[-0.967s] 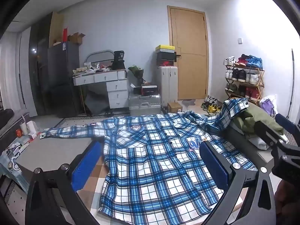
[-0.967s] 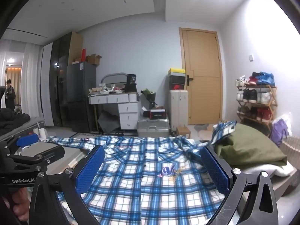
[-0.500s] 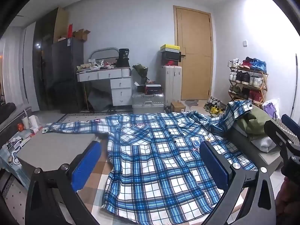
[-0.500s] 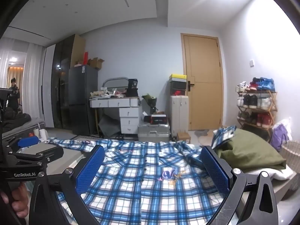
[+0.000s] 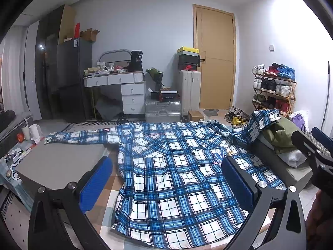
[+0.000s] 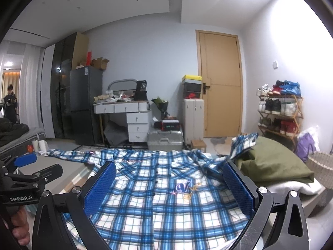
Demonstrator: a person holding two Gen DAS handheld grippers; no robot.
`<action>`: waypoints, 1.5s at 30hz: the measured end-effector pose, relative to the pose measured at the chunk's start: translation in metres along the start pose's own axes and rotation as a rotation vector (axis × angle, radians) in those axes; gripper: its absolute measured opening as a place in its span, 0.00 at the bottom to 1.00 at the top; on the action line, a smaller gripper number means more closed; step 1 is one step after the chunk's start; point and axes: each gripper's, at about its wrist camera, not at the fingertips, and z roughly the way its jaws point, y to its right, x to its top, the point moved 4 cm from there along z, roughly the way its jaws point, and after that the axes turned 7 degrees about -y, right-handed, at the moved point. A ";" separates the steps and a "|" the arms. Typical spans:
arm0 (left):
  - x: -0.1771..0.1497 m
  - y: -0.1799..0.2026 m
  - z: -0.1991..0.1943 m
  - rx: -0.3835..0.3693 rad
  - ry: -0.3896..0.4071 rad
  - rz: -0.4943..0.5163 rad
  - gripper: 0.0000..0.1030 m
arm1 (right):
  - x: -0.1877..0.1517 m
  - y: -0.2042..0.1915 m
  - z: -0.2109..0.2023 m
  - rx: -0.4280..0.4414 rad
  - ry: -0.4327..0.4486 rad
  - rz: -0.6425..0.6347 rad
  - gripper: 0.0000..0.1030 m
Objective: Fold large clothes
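Note:
A large blue and white plaid shirt (image 5: 177, 173) lies spread flat, front up, buttoned, with an embroidered logo (image 6: 183, 187) on the chest. Its left sleeve (image 5: 77, 136) stretches out over a grey platform; its right sleeve (image 5: 264, 118) is draped up over an olive green cushion (image 6: 274, 166). My left gripper (image 5: 166, 179) hovers open above the shirt's lower half, holding nothing. My right gripper (image 6: 169, 185) is open too, above the shirt's chest, nothing between its blue pads. Each gripper shows at the edge of the other's view.
A grey platform (image 5: 58, 164) lies left of the shirt. A white desk (image 5: 116, 83), silver cases (image 5: 163, 110), a white suitcase (image 5: 190, 91) and a wooden door (image 5: 215, 62) stand behind. A shoe rack (image 5: 274, 89) is at right. A person (image 6: 10, 104) stands far left.
Both grippers have risen and tilted up a little, so the shirt sits lower in both views. The shirt has not moved and both grippers stay open.

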 end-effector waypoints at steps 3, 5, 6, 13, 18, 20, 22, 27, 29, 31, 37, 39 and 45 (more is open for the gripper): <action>-0.002 -0.002 0.000 -0.004 -0.005 0.000 0.99 | 0.000 0.000 0.000 -0.004 -0.001 0.000 1.00; -0.001 -0.002 -0.001 -0.004 -0.006 0.000 0.99 | 0.000 -0.001 0.000 -0.004 0.000 -0.003 1.00; -0.002 -0.003 -0.001 -0.004 -0.006 -0.001 0.99 | 0.000 -0.002 0.001 -0.005 -0.001 -0.004 1.00; -0.003 -0.001 -0.002 0.007 -0.007 0.014 0.99 | 0.001 -0.004 0.001 -0.004 -0.002 -0.003 1.00; -0.003 0.001 -0.003 0.013 -0.005 0.031 0.99 | 0.000 -0.002 0.002 -0.001 -0.002 0.007 1.00; -0.002 0.001 -0.003 0.014 -0.005 0.032 0.99 | 0.000 -0.003 0.003 0.002 -0.003 0.011 1.00; -0.002 0.002 -0.002 0.017 -0.006 0.038 0.99 | -0.001 -0.003 0.003 0.001 -0.003 0.013 1.00; -0.002 0.002 0.001 0.013 -0.015 0.038 0.99 | -0.002 -0.001 0.003 -0.001 -0.003 0.011 1.00; -0.002 0.002 0.001 0.015 -0.016 0.039 0.99 | -0.003 0.000 0.003 -0.001 -0.005 0.013 1.00; -0.002 0.002 0.001 0.013 -0.017 0.040 0.99 | -0.004 0.000 0.004 0.001 -0.005 0.014 1.00; -0.003 0.002 0.001 0.013 -0.019 0.041 0.99 | -0.005 0.001 0.006 0.003 -0.014 0.017 1.00; -0.003 0.002 0.001 0.012 -0.020 0.042 0.99 | -0.006 0.001 0.007 0.004 -0.015 0.017 1.00; -0.005 0.005 0.004 0.018 -0.030 0.051 0.99 | -0.009 0.001 0.008 0.004 -0.022 0.019 1.00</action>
